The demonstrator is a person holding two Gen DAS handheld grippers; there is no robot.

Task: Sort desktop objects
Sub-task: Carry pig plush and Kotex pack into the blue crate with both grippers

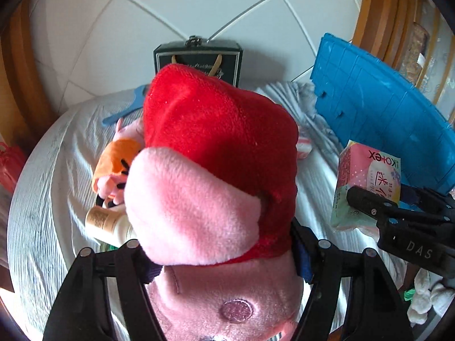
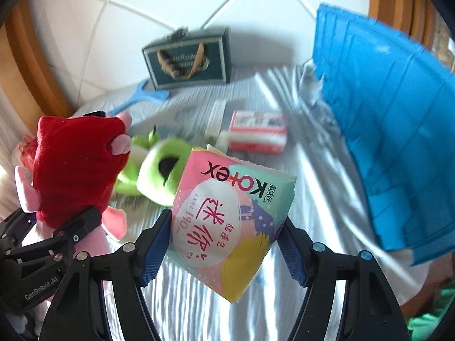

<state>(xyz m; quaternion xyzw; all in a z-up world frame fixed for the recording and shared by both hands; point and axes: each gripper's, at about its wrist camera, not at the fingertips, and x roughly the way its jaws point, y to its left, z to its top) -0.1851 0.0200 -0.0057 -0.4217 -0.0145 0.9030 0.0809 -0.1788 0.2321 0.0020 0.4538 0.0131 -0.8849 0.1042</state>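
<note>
My left gripper (image 1: 224, 258) is shut on a pink plush pig in a red dress (image 1: 216, 147), lifted above the cloth-covered table and filling most of the left wrist view. The same plush pig (image 2: 76, 170) hangs at the left of the right wrist view, clamped by the left gripper (image 2: 71, 227). My right gripper (image 2: 224, 244) is shut on a pastel Kotex pack (image 2: 230, 221), held clear of the table. That Kotex pack (image 1: 366, 182) and the right gripper (image 1: 369, 207) show at the right of the left wrist view.
A blue plastic crate (image 2: 392, 130) stands at the right. On the striped cloth (image 2: 321, 187) lie a green frog plush (image 2: 159, 170), a red-and-white box (image 2: 258, 133), a blue hand mirror (image 2: 142, 96) and a dark gift bag (image 2: 187, 56). An orange-and-pink plush (image 1: 116, 167) and a cream bottle (image 1: 111, 224) lie left.
</note>
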